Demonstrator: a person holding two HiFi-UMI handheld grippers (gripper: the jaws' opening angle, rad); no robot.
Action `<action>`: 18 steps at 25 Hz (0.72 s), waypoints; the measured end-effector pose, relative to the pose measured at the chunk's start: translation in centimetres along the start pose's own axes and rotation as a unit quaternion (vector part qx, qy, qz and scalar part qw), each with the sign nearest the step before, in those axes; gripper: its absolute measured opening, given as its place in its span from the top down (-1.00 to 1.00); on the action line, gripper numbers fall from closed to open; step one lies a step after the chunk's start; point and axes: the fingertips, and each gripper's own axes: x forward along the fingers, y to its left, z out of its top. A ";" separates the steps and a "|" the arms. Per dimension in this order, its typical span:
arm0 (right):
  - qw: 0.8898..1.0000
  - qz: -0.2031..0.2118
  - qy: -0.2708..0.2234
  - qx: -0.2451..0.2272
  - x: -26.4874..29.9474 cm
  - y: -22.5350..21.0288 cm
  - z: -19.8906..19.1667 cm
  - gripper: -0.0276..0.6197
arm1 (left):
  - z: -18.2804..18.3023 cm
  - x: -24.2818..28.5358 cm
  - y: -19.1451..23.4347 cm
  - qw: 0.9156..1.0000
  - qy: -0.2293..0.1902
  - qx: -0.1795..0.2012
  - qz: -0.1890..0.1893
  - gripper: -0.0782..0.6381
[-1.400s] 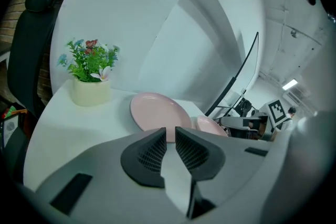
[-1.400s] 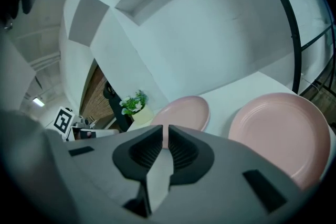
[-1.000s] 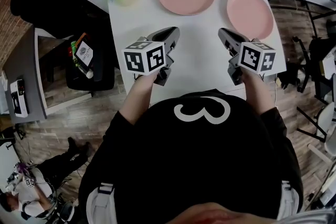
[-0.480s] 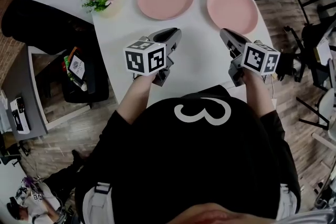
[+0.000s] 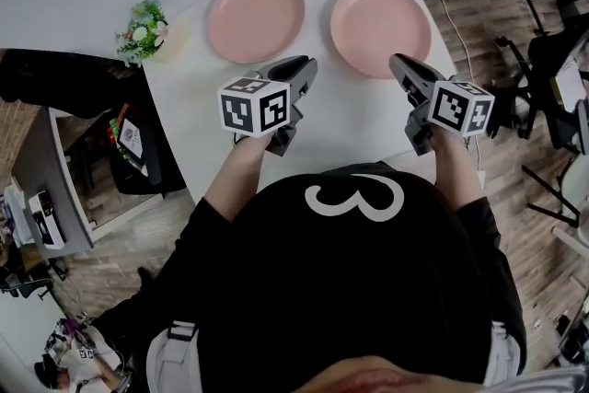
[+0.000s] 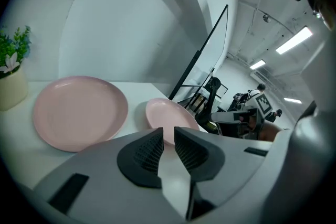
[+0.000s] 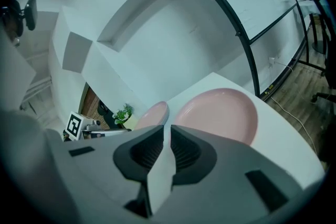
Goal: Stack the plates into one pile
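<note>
White table (image 5: 350, 120) is filling more of the head view as we are closing in on it. Both pink plates are sitting nearer the claws than a second ago. The left plate (image 5: 255, 17) and the right plate (image 5: 380, 29) are lying side by side near the far edge, apart and unstacked. We are judging this the approach, with neither plate touched. Our left gripper (image 5: 308, 64) is hovering just short of the left plate, its jaws having just been opening to a narrow slit with nothing between them. Our right gripper (image 5: 396, 62) is hanging by the right plate's near rim, jaws all but together, empty.
</note>
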 end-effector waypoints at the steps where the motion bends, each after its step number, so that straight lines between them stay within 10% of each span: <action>1: 1.000 0.000 0.000 -0.001 -0.2 -0.7 0.4 0.80 | 0.2 0.6 -0.1 1.000 0.003 -0.002 0.001 0.63; 18: 0.999 -0.016 0.035 0.012 -1.2 -11.7 3.1 0.51 | 0.0 8.1 0.9 0.995 0.020 -0.078 0.062 0.44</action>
